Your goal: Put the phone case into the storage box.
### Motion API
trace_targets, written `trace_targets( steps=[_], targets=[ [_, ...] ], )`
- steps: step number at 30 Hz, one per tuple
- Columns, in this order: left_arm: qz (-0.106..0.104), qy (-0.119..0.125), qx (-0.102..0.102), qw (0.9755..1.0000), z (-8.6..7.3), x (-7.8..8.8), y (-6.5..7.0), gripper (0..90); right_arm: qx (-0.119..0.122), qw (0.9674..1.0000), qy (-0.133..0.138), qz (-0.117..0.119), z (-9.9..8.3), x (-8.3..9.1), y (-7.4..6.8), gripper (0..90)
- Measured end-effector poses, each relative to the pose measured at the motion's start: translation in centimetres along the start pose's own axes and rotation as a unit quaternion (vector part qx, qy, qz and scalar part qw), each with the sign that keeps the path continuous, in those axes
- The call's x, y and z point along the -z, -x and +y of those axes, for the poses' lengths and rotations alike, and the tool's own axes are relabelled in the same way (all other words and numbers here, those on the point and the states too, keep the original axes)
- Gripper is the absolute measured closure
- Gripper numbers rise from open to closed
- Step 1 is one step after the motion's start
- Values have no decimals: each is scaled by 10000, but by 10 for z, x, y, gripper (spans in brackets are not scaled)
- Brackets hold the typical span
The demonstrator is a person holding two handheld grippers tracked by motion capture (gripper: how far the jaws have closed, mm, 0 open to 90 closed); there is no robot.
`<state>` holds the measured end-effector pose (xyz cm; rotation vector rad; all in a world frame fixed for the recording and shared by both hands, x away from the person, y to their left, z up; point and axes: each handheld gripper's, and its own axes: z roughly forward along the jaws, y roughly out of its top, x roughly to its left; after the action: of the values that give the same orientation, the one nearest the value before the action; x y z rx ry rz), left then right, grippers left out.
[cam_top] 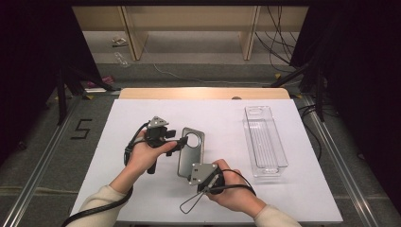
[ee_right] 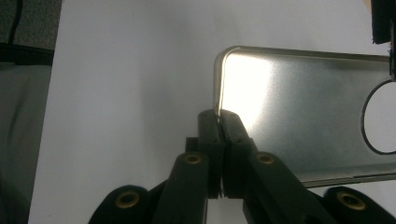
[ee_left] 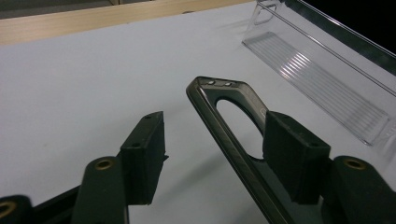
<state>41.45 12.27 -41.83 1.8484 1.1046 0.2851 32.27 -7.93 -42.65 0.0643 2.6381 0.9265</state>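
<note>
- High view: phone case (cam_top: 190,152) lies mid-table (cam_top: 142,198), left of a clear tray (cam_top: 265,142); a "5" (cam_top: 81,128) marks the floor.
- Right claw (ee_right: 219,122) is clenched on the case's edge (ee_right: 299,116).
- Left claw (ee_left: 210,154) straddles the case's top end (ee_left: 224,93), pads (ee_left: 144,154) not yet pressing.

Phone case (ee_left: 233,135) edge between parted tongs (ee_left: 215,154), clear tray (ee_left: 327,88) beyond on white table (ee_left: 93,93)
</note>
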Motion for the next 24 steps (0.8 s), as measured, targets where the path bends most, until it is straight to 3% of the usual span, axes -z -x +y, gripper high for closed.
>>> trace_targets(
  steps=[5, 24],
  targets=[
    [-58, -45, 210, 9998, 0, -2, -2, 471, 66, 10000, 15, 5, 2, 0, -2, 893],
    [-263, -97, 678, 9973, 2, -5, -4, 668, 205, 9998, 55, 1, 5, -1, -6, 893]
  ],
)
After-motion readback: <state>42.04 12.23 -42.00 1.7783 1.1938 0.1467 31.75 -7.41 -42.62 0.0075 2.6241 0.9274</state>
